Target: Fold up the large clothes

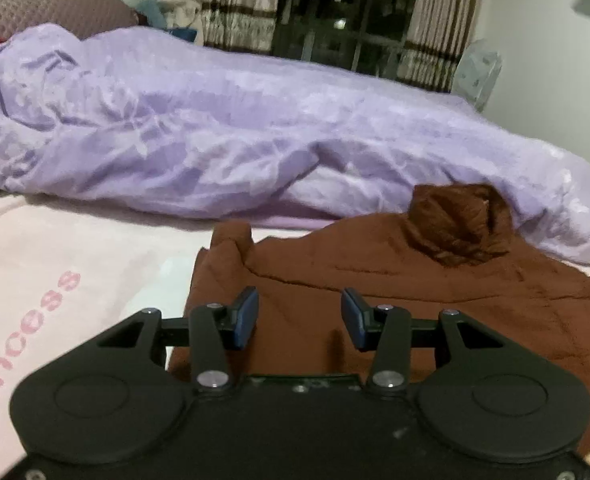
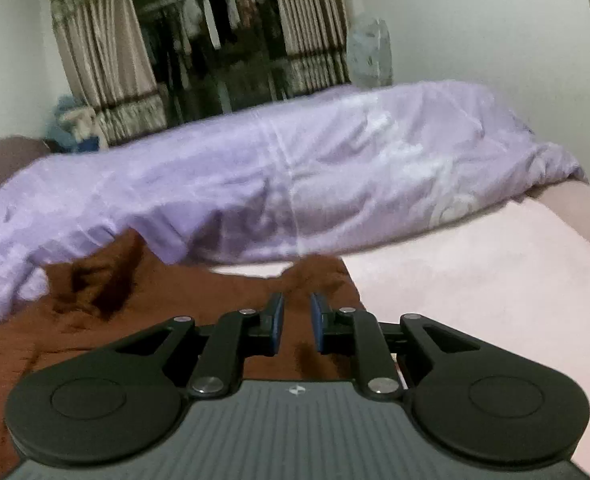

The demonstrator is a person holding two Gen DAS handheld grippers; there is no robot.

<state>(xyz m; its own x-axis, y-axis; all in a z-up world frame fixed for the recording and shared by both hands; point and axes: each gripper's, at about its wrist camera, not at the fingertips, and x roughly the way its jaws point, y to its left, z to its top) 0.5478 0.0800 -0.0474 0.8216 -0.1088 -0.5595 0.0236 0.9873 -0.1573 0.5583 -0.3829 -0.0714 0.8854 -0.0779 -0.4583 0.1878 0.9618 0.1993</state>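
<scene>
my left claw (image 1: 300, 318) hangs with jaws apart and nothing between them, over the brown garment (image 1: 395, 300) spread on the bed's pink blanket (image 1: 55, 280). a purple duvet (image 1: 215, 128) lies bunched behind it.

A bed (image 1: 75, 248) under a pink blanket carries a rumpled lilac duvet (image 1: 215, 128); beyond, striped curtains (image 1: 235, 4) frame dark glass between pale walls (image 2: 495, 40).

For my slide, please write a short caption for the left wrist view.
Open left tool above a brown garment on a pink bed sheet, purple duvet behind.
</scene>
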